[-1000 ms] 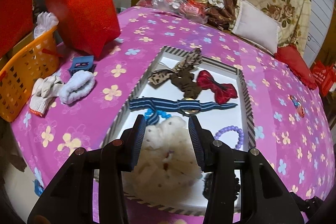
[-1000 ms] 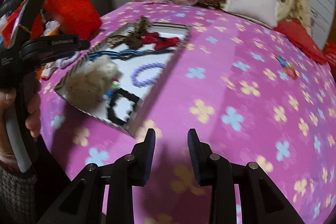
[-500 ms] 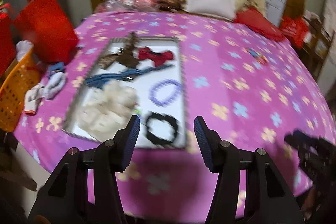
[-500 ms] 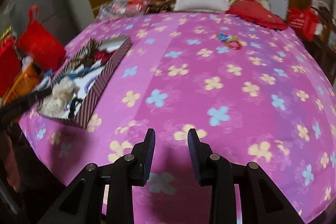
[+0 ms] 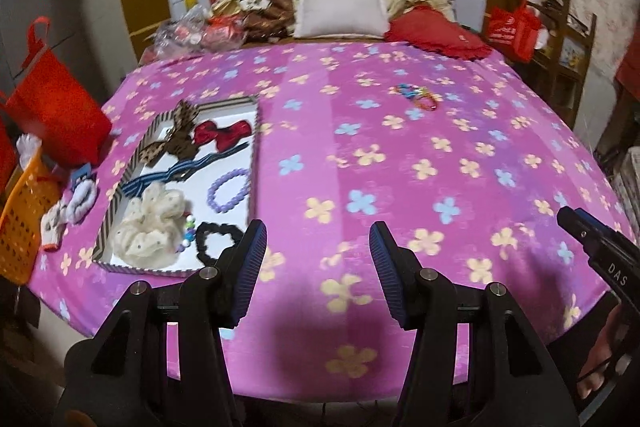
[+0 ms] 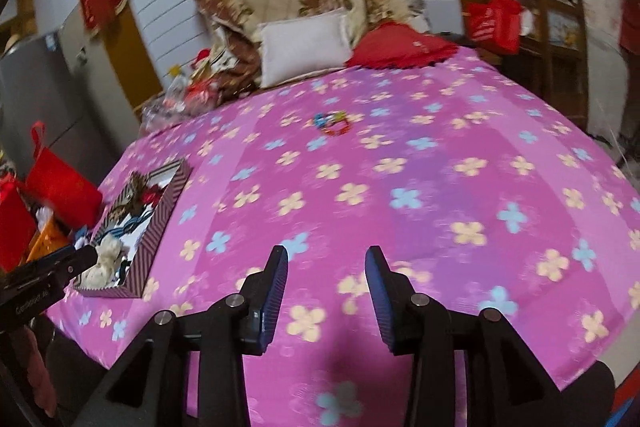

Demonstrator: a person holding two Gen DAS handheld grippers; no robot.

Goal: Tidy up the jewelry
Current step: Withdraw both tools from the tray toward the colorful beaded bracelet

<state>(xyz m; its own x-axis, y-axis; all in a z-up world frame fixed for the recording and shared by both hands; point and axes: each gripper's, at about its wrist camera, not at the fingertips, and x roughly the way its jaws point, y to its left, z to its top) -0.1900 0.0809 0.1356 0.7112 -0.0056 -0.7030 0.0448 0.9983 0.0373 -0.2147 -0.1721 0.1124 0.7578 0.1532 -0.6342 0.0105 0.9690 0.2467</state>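
Tongs: left gripper [image 5: 318, 263] hangs over the pink flowered cover [image 5: 400, 167] with its jaws apart and nothing between them; right gripper [image 6: 326, 289] is also empty, jaws opening over the same cover.
Landmark: one striped tray [image 5: 256, 131] with a white floor, lying near the left edge of the cover.
Loose jewelry: one small cluster of bright beaded bracelets [image 5: 416, 97], red, blue and yellow, well apart from the tray, toward the pillows; how many bracelets are in it I cannot tell.
Inside the tray, counted: one cream scrunchie [image 5: 150, 227], one black scrunchie [image 5: 218, 237], one purple bead bracelet [image 5: 229, 189], one blue striped ribbon band [image 5: 180, 173], one red bow [image 5: 222, 133], one brown spotted bow [image 5: 176, 137], one little string of coloured beads [image 5: 188, 227] between the two scrunchies.
Beside the tray, outer side: white fuzzy pieces [image 5: 76, 203], count unclear, and one orange basket [image 5: 22, 223].
Beyond the tray: one red bag [image 5: 56, 107].
Far end of the cover: one white pillow [image 5: 340, 7], one red cushion [image 5: 436, 35].
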